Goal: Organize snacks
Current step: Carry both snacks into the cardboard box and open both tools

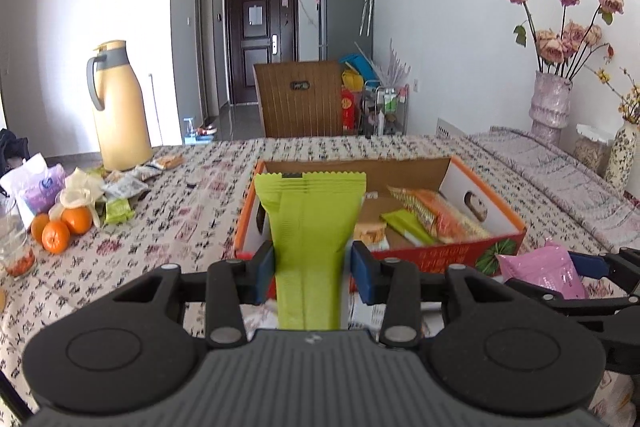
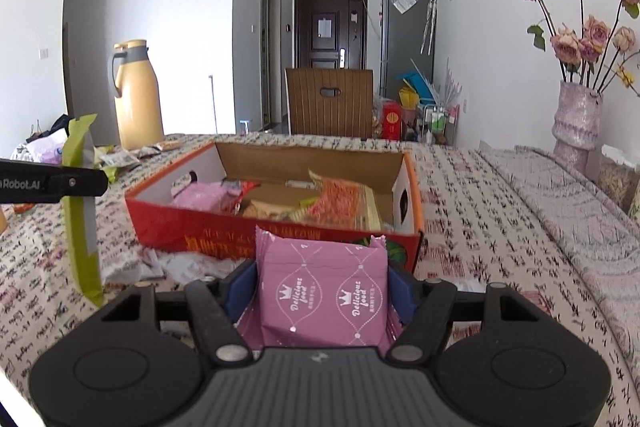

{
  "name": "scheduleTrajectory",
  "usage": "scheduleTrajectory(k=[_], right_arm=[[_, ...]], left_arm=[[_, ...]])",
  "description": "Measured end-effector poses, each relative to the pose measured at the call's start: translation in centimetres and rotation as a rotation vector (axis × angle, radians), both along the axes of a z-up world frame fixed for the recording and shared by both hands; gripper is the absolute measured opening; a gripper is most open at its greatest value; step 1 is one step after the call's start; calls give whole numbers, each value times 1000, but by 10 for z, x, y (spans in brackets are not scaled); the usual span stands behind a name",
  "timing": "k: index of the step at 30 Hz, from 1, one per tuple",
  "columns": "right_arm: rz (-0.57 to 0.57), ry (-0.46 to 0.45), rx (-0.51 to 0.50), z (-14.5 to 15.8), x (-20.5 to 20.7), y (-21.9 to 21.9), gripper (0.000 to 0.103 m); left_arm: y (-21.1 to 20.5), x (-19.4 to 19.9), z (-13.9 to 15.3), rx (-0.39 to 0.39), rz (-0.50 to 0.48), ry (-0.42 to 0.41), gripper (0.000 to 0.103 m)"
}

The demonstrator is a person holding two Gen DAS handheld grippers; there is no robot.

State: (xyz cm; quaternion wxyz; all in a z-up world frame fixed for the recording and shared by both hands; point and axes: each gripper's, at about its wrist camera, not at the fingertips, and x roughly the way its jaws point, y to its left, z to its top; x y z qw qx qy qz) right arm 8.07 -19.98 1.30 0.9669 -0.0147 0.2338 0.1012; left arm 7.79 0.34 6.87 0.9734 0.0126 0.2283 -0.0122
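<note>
My left gripper (image 1: pixel 312 273) is shut on a long green snack packet (image 1: pixel 310 219), held upright just in front of the red cardboard box (image 1: pixel 460 255). My right gripper (image 2: pixel 322 293) is shut on a pink snack packet (image 2: pixel 324 291), held just short of the box's near wall (image 2: pixel 224 235). The box holds several snacks, among them an orange packet (image 1: pixel 436 213) and a pink one (image 2: pixel 202 195). The right gripper with its pink packet (image 1: pixel 548 269) shows at the right of the left wrist view. The left gripper's green packet (image 2: pixel 82 203) shows at the left of the right wrist view.
A yellow thermos jug (image 1: pixel 118 107) stands at the far left of the patterned tablecloth (image 1: pixel 160 227). Loose snack packets (image 1: pixel 120 185), oranges (image 1: pixel 60 227), a tissue pack (image 1: pixel 38 189) and a glass (image 1: pixel 14 239) lie left. Vases with flowers (image 1: pixel 550 99) stand right. Wrappers (image 2: pixel 180 263) lie before the box.
</note>
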Motion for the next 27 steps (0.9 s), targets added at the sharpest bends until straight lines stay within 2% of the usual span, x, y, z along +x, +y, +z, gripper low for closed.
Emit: scheduleTrajectory(k=[16,27], right_arm=[[4,-76,18,31,48,8,68],[4,-72,22,34,103,13,68]], left_arm=[[-18,45,40,-11,-43,-95,41],[-21,102,36,-55,-48,-53,41]])
